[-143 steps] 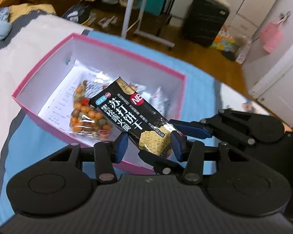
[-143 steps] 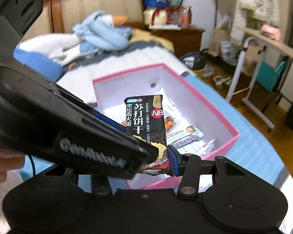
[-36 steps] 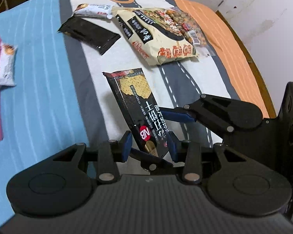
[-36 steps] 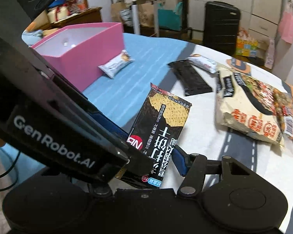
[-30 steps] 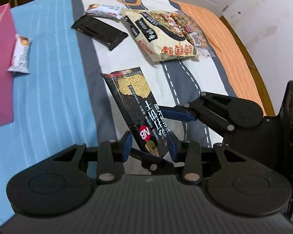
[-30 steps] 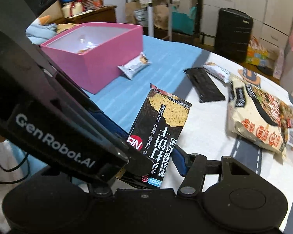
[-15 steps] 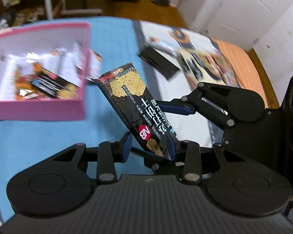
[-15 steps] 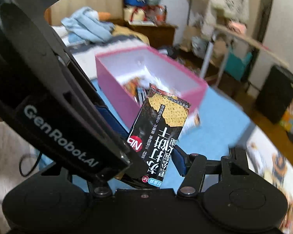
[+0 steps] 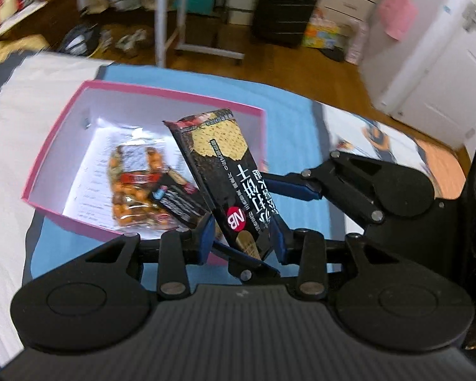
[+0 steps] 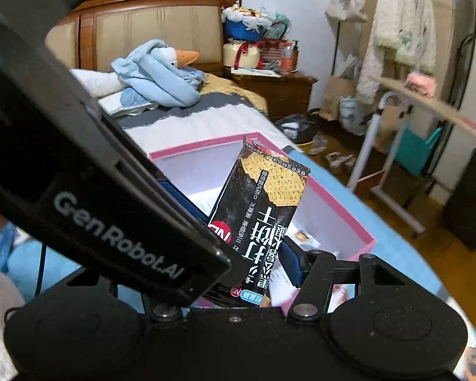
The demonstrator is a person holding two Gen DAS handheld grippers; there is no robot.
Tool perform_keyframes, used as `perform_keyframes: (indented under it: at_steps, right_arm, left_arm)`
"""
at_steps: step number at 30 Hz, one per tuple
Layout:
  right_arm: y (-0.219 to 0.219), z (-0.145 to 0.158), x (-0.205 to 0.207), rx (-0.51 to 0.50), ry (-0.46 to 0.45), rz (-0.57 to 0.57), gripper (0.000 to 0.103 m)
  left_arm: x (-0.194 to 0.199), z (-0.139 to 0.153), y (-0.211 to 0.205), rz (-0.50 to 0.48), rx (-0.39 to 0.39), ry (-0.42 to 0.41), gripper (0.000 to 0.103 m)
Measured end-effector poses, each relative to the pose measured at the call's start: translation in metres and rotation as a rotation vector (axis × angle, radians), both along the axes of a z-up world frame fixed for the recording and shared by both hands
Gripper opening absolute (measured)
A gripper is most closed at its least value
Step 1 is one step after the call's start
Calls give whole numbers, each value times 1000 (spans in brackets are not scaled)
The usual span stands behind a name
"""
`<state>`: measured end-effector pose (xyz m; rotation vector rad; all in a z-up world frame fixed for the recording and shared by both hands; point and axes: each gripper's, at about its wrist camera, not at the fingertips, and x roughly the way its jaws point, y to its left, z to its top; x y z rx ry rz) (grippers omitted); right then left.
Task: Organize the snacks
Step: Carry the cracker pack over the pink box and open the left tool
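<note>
A second ago the bed under the cracker packet showed only loose snacks, with the pink box off at the far left; now the box sits directly beneath it, so the carry is nearly over and release comes next. A nut bag and another dark packet lie inside. Left gripper jaws, narrow, pinch the packet's near end; the right gripper seems to clamp its sides, half hidden.

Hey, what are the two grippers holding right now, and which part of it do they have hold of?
Both the left gripper and the right gripper grip one black cracker packet by its lower, near end; its far end tilts over the pink box.
</note>
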<state>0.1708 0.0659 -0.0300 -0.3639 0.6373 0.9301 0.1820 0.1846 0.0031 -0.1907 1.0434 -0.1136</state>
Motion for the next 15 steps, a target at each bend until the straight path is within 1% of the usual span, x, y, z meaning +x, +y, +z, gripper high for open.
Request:
perform_keyframes:
  at_steps: [2,5,7,11,12,13,15]
  right_arm:
    - [6,1,11,2,20,14,64]
    - [13,-1,21,-22,0,34,64]
    - [13,-6,30,-32,14,30,64]
    - [15,-19,51,-30,19,22,64]
    - [15,-24,58,-31,21,22,63]
    - [14,-28,61,-23,19,12,63]
    - [13,-33,67,-10,-9,-20,63]
  left_arm:
    - [9,-2,5,20,-1,-18,35]
    - [22,-10,12,33,-28,-23,36]
    - [33,-18,14,42,-42,-18,36]
    - [53,-37,15,68,-52,-37,36]
    - [57,-41,16,78,-56,-41,37]
    - [61,-48,16,100,-46,-54,42]
    - [69,-59,16,150,-3,-47,46]
